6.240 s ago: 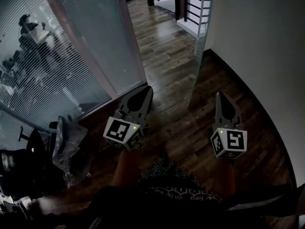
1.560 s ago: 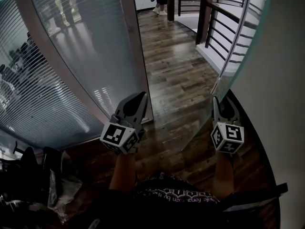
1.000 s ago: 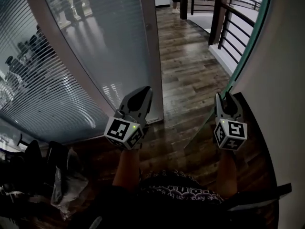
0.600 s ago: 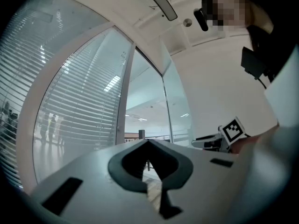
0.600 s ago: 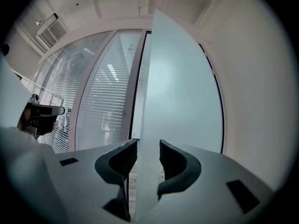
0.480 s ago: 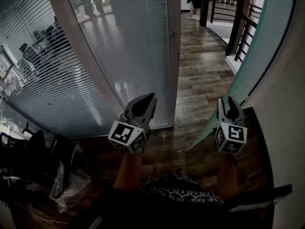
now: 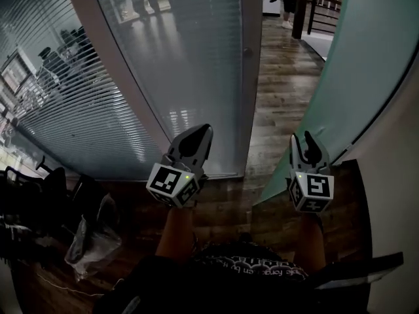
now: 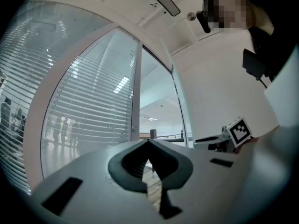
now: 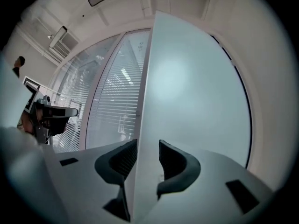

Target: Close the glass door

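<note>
Left gripper [image 7: 203, 130]: forearm extended, points to 1 o'clock, jaws together, nothing between them. Right gripper [image 7: 305, 140]: forearm straight, points to 12 o'clock, jaws clamped on glass door [image 7: 366, 64] edge.

No legible text; print on dark garment [image 7: 242, 267] too blurred

Frosted glass door [image 7: 366, 57] (matt sheen); glossy dark wood floor [image 7: 283, 100].

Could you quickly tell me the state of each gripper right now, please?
Left gripper: closed, tips together, holding nothing.
Right gripper: closed on the edge of the glass door.
</note>
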